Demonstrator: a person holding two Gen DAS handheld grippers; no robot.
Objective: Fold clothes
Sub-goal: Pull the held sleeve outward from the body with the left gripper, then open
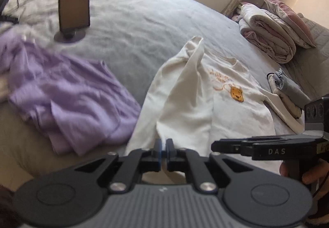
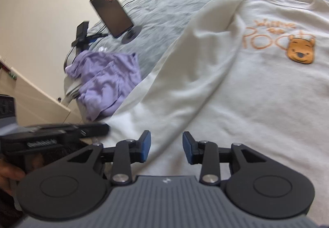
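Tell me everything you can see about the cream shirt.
The cream shirt lies front up on the grey bed, soft like cotton, with an orange Pooh print on the chest. One side flap is lifted into a ridge, its hem pinched in the shut left gripper. The open right gripper hovers over it. A purple garment lies beside it.

Bare bed (image 1: 144, 28) lies between phone stand (image 1: 70, 36) and quilt (image 1: 267, 32); purple garment (image 1: 67, 94) crowds the shirt's (image 1: 236, 117) left.
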